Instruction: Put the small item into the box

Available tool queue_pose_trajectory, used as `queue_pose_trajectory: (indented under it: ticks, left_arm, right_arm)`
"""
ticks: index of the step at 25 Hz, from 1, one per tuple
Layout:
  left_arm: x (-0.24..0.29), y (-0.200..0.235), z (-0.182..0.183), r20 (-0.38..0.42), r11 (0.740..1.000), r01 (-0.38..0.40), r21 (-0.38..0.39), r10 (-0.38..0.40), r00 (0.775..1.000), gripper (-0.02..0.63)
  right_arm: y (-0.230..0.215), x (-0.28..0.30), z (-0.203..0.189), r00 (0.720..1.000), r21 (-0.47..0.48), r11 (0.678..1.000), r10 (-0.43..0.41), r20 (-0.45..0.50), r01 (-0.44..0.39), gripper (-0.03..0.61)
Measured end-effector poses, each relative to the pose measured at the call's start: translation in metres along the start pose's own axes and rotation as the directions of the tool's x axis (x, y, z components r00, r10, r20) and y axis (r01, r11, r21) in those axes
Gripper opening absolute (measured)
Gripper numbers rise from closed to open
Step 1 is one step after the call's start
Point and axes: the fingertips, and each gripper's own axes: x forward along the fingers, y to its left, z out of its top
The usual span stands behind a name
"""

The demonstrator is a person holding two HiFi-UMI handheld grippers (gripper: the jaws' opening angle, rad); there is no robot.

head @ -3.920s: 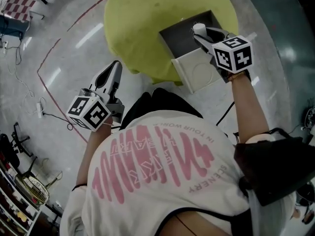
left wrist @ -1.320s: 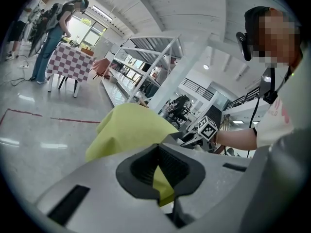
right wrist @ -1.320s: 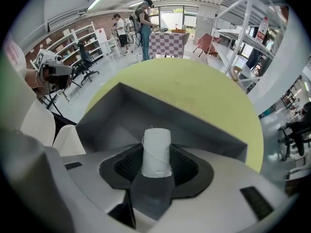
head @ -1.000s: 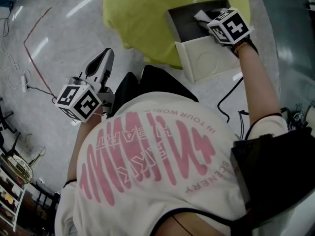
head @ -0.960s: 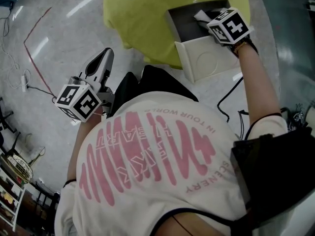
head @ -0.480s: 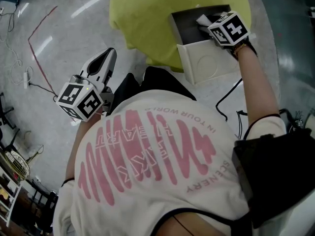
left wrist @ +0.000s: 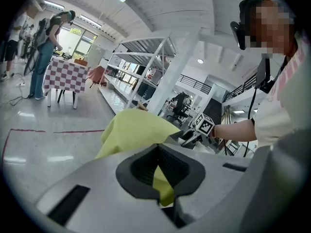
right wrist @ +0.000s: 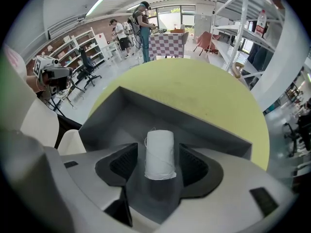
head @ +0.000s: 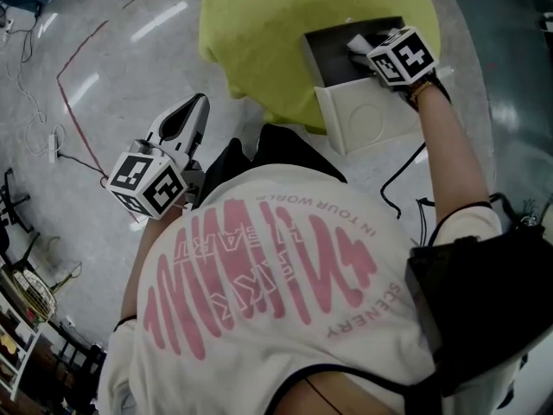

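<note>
The small item is a white spool of thread [right wrist: 160, 154] that stands upright on the floor of the dark grey box [right wrist: 121, 110]. My right gripper [right wrist: 159, 168] points steeply down into the box [head: 333, 54]. Its jaws have just been opening and now stand apart on either side of the spool, with a gap at each pad. In the head view the spool [head: 357, 41] shows white just beyond the right gripper [head: 370, 52]. My left gripper [head: 194, 111] hangs off to the left over the floor, shut and holding nothing; in its own view the left gripper [left wrist: 158, 178] faces the table.
The box sits on a round table under a yellow-green cloth [head: 259, 33], its white lid flap [head: 367, 124] hanging over the near edge. A red line [head: 86, 41] and cables cross the floor. Shelving [left wrist: 141, 72] and people at a checkered table [left wrist: 65, 76] stand farther off.
Since the oldest frame my right gripper has sunk into the box with the spool. Over the last second both grippers have barely shifted.
</note>
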Motion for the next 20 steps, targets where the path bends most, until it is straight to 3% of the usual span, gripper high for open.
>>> queue_pose_trajectory:
  ticks: [20]
  left_arm:
    - [-0.027, 0.002, 0.019, 0.073, 1.000, -0.018, -0.021, 0.019, 0.997, 0.008]
  right_arm:
    - [0.000, -0.019, 0.006, 1.000, 0.043, 0.999, -0.021, 0.002, 0.021, 0.247]
